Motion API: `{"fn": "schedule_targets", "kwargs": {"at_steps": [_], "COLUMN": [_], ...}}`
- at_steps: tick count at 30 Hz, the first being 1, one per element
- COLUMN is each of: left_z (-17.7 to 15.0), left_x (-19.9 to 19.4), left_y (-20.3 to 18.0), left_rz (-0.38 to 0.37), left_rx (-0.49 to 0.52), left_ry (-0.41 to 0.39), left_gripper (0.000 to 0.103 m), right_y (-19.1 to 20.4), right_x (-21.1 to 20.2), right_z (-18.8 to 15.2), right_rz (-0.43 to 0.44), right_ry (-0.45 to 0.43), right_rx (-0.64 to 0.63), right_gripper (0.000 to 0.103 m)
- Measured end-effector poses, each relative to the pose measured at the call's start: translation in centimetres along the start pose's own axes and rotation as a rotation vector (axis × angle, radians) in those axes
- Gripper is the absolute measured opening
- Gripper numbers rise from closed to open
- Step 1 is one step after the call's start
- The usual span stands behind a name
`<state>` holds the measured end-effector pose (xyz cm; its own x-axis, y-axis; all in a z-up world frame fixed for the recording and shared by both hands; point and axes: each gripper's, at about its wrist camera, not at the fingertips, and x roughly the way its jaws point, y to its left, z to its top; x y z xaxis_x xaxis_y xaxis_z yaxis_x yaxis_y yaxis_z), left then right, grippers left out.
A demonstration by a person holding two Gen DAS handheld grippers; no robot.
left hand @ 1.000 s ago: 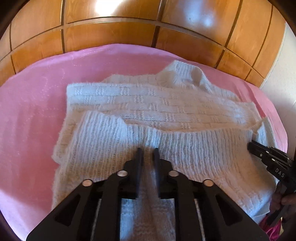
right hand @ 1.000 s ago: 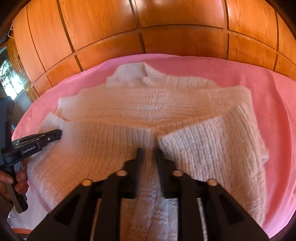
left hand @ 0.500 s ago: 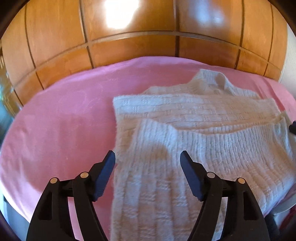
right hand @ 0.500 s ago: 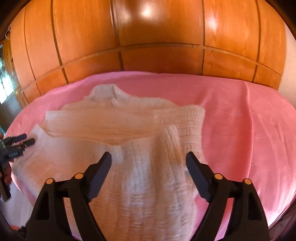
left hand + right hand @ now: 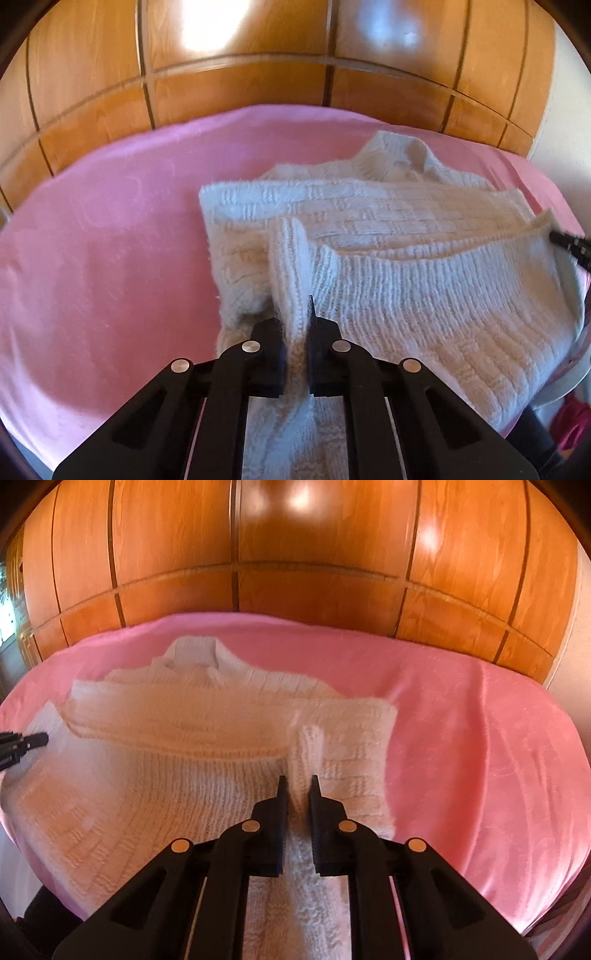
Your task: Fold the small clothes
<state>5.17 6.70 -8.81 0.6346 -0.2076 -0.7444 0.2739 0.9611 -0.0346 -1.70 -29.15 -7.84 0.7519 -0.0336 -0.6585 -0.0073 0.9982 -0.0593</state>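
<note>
We see a cream, chunky-knit sweater (image 5: 388, 258) lying across the middle and right of the frame, collar toward the top, its ribbed hem folded up over the body and apparently bunched into a raised ridge at lower centre.

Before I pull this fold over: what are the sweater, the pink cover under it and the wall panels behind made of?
Sweater: chunky, fuzzy knit, likely wool or acrylic; ribbed hem and basket-weave blocks show. Pink cover: smooth woven fabric with a faint sheen, fibre unclear. Wall panels: glossy varnished wood or wood-look laminate; grain and light reflections show.
</note>
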Motion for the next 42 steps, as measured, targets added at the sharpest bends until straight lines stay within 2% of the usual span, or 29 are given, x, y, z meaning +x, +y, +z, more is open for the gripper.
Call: {"fn": "schedule_targets", "kwargs": {"at_steps": [5,8,13,15,18,21,22,25,27,29,30,31,32,33,34,35,37,39,42], "left_z": [0.8,2.2,6.1,8.2,11.5,13.6,14.5,15.2,14.8,14.2,14.1,14.0,14.0,14.0,13.9,13.6,12.8,11.3,8.5], "left_x": [-2.4,-3.7,-3.3,-2.1,2.1,5.9,7.9,11.8,14.7,16.1,16.1,15.7,15.3,14.9,14.0,12.8,10.5,8.3,5.0], "left_y": [0.4,1.1,1.7,1.8,2.6,3.1,3.1,2.7,2.8,3.0,3.1,3.5,3.9,4.3,5.1,5.8,7.1,8.6,10.0], "left_rz": [-0.012,-0.036,-0.028,-0.019,0.004,0.020,0.045,0.093,0.125,0.141,0.133,0.129,0.125,0.121,0.103,0.085,0.072,0.031,-0.039], "left_rx": [-0.004,-0.038,-0.066,-0.077,-0.128,-0.169,-0.172,-0.160,-0.160,-0.173,-0.183,-0.200,-0.223,-0.239,-0.265,-0.290,-0.321,-0.357,-0.409], "left_ry": [-0.045,-0.077,-0.107,-0.102,-0.065,-0.017,0.010,0.076,0.137,0.153,0.138,0.137,0.138,0.135,0.116,0.087,0.059,0.049,0.034], "left_gripper": [0.007,0.006,0.006,0.006,0.006,0.006,0.006,0.006,0.006,0.008,0.008,0.016,0.023,0.040,0.054,0.059,0.060,0.060,0.060], "right_y": [-0.8,-1.7,-3.2,-4.1,-5.3,-6.7,-6.9,-7.4,-7.2,-7.2,-7.3,-7.6,-7.9,-8.2,-8.4,-8.4,-7.8,-6.8,-4.3], "right_x": [-2.4,-3.3,-1.6,-0.2,2.9,8.4,9.7,15.2,17.4,18.4,18.3,18.1,17.7,17.3,16.3,15.2,13.0,10.8,7.5], "right_z": [1.7,3.4,7.3,9.2,11.3,13.2,13.2,12.8,11.9,11.4,11.5,11.6,11.7,11.9,12.0,12.1,12.2,12.3,11.3], "right_rz": [0.001,0.039,0.043,0.043,0.019,-0.014,-0.025,-0.062,-0.088,-0.087,-0.083,-0.074,-0.069,-0.068,-0.065,-0.068,-0.047,-0.005,0.108], "right_ry": [-0.062,-0.099,-0.133,-0.136,-0.121,-0.050,-0.028,0.078,0.127,0.154,0.153,0.147,0.137,0.127,0.102,0.077,0.037,0.000,-0.024], "right_rx": [0.026,0.082,0.127,0.157,0.200,0.245,0.250,0.269,0.252,0.261,0.266,0.275,0.285,0.291,0.296,0.293,0.288,0.287,0.267], "right_gripper": [0.006,0.006,0.006,0.006,0.006,0.006,0.005,0.005,0.005,0.006,0.008,0.011,0.021,0.036,0.042,0.047,0.053,0.064,0.076]}}
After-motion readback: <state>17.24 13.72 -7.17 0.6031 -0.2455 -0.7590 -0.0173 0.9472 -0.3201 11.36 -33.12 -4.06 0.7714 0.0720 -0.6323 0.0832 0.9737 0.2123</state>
